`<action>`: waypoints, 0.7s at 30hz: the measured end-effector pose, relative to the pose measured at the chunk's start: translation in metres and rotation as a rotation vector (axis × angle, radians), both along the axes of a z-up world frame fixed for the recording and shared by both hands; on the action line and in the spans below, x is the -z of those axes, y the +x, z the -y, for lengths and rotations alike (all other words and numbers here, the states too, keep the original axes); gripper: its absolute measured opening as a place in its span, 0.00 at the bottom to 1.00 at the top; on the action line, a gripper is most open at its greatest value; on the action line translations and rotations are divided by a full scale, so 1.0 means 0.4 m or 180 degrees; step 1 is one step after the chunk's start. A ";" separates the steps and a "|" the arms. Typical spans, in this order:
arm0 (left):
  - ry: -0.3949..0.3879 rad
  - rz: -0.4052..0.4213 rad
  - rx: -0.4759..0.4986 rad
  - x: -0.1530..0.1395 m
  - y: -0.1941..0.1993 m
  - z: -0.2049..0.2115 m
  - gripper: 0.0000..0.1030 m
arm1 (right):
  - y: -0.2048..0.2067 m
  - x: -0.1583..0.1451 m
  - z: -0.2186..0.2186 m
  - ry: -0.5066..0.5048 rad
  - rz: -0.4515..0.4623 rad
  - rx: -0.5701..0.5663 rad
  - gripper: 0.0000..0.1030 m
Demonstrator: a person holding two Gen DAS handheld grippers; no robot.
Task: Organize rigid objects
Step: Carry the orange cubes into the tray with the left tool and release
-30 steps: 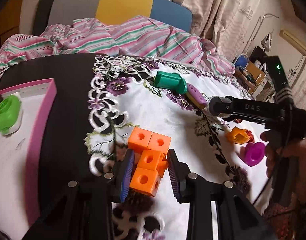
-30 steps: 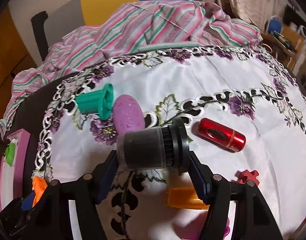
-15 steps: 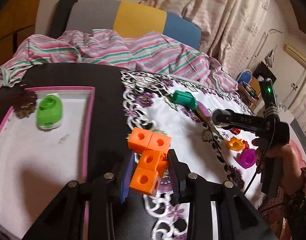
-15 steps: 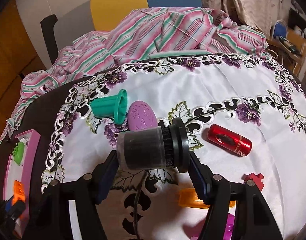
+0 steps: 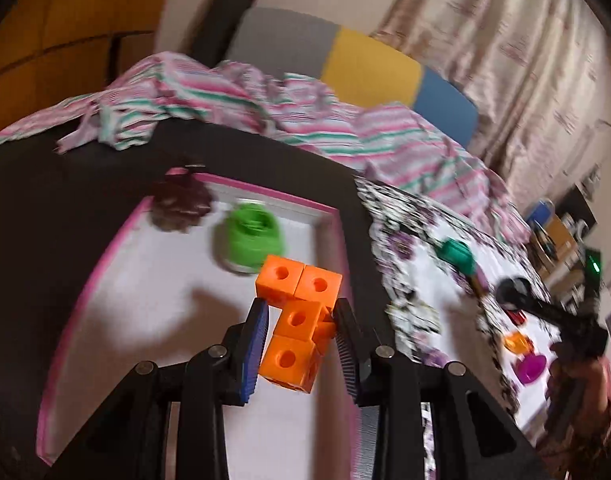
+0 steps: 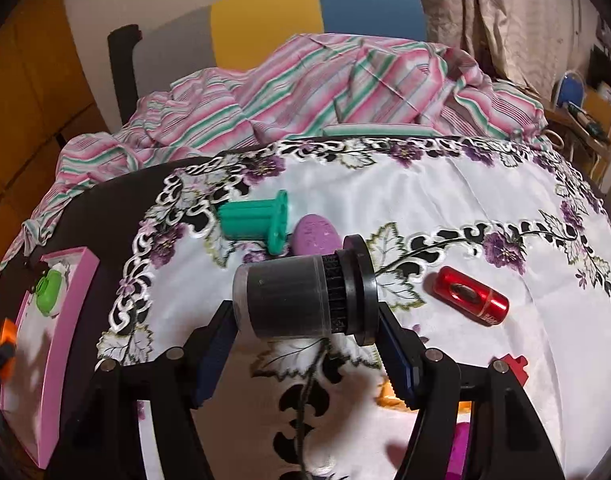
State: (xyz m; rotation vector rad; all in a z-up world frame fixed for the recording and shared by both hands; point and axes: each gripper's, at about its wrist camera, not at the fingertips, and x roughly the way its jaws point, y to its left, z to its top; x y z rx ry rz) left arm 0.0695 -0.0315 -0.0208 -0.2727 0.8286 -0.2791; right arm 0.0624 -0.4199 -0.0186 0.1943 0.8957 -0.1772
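My left gripper (image 5: 301,340) is clamped on a clump of orange cubes (image 5: 295,320). The cubes are stuck together and each one has a round hole. I hold them up over the pink tray (image 5: 329,216), which has a white floor. A green round toy (image 5: 251,240) lies in the tray, and a dark brown flower shape (image 5: 177,202) sits at the tray's far corner. This view is blurry.

My right gripper (image 6: 305,344) is clamped on a black cylinder (image 6: 293,300) with a wide black ring at one end. I hold it above the white cloth with purple flowers (image 6: 445,192) that covers part of the table (image 6: 105,200).

On the cloth a teal spool (image 6: 257,222) lies on its side, touching a purple oval thing (image 6: 315,236). A shiny red tube (image 6: 469,296) lies near them, to the right. A red puzzle piece (image 6: 515,366) peeks out by my right gripper. An orange piece (image 6: 387,398) is partly hidden under it. A striped pink and green cloth (image 6: 305,92) is bunched up behind the table.
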 end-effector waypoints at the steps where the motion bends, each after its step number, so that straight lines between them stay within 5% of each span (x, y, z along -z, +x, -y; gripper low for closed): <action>1: 0.0003 -0.0025 -0.0092 0.004 0.010 -0.023 0.32 | -0.001 0.001 -0.007 0.0033 -0.0006 -0.0017 0.66; 21: 0.0094 -0.0499 -0.0467 0.088 0.181 -0.114 0.32 | -0.004 -0.004 -0.218 0.0241 0.0090 -0.0473 0.66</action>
